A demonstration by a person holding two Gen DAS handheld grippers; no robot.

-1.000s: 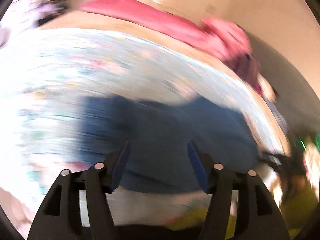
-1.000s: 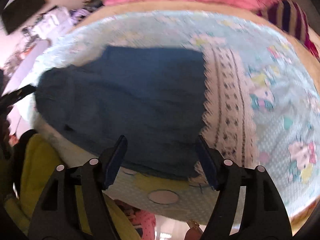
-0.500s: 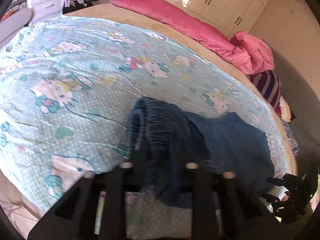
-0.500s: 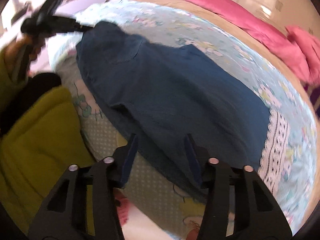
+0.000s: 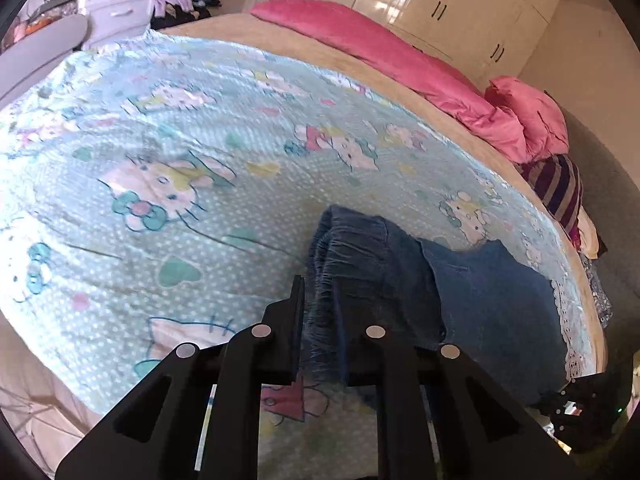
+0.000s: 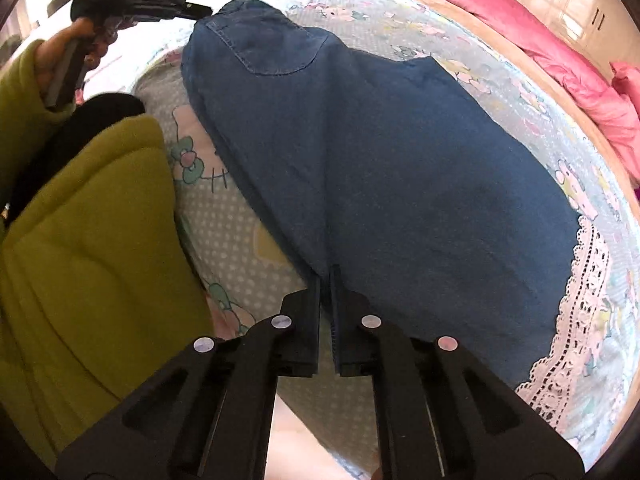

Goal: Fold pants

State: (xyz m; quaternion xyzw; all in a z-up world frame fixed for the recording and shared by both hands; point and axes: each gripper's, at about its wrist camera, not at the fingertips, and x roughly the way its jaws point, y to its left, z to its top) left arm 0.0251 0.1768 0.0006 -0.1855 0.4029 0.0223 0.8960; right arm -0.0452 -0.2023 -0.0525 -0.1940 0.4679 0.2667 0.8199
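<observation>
Blue denim pants point(image 6: 392, 168) lie on a pale blue cartoon-print bedspread point(image 5: 168, 168), folded lengthwise. My left gripper point(image 5: 320, 300) is shut on the gathered elastic waistband point(image 5: 352, 248) at the pants' left end. It also shows in the right wrist view point(image 6: 200, 12), pinching the waist. My right gripper point(image 6: 325, 276) is shut on the near edge of the pants' leg end. It also shows at the lower right of the left wrist view point(image 5: 576, 404), beside the leg end.
A white lace border point(image 6: 580, 300) edges the bedspread on the right. Pink bedding point(image 5: 400, 56) and a striped cushion point(image 5: 560, 192) lie along the far side. White wardrobes point(image 5: 440, 4) stand behind. The person's green sleeve point(image 6: 80, 240) is at left.
Both grippers went from open above the pants to shut on them. The left has closed on the waistband, the right on the near leg edge, and both have come closer to the cloth.
</observation>
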